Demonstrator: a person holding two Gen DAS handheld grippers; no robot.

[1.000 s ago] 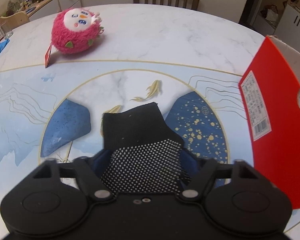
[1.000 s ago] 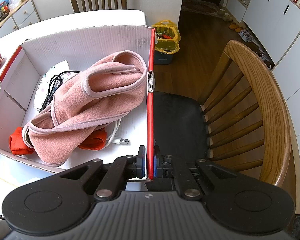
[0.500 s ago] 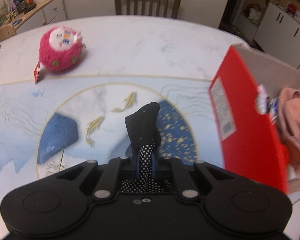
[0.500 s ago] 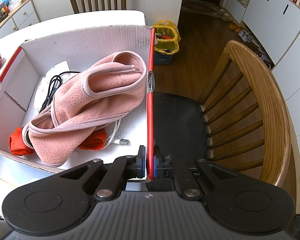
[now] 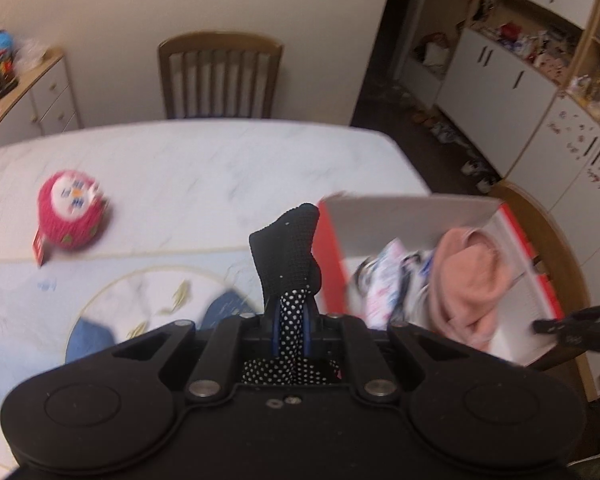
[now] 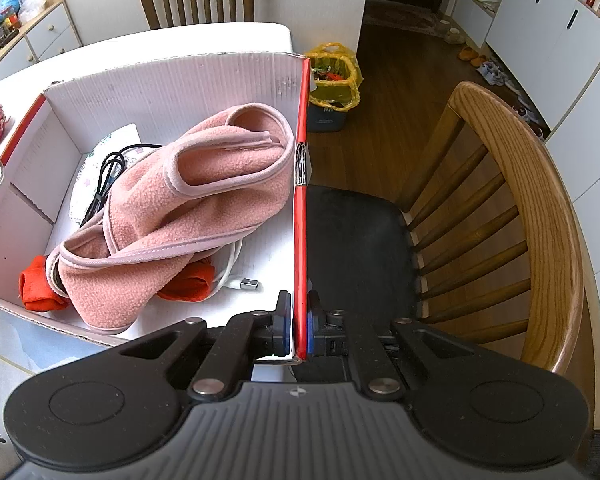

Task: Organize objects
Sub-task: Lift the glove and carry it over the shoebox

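Note:
My left gripper (image 5: 291,316) is shut on a black sock with white grip dots (image 5: 288,248), which sticks up from the jaws in the air above the table. Just right of it stands the red cardboard box (image 5: 332,264), open at the top. My right gripper (image 6: 298,320) is shut on the box's red right wall (image 6: 300,216) near its front corner. Inside the box lie a pink fleece garment (image 6: 180,216), orange cloth (image 6: 40,288), a black cable (image 6: 108,176) and a white USB cable (image 6: 240,280). The right gripper's tip (image 5: 572,322) also shows in the left wrist view.
A pink plush toy (image 5: 70,210) sits on the marble table (image 5: 204,176) at the left. A wooden chair (image 6: 520,220) with a black seat stands right of the box. Another chair (image 5: 220,76) is at the table's far side. A yellow bag (image 6: 334,80) lies on the floor.
My left gripper closed on the sock, which lay flat on the table, and lifted it up and toward the box. The right gripper kept its hold on the box wall.

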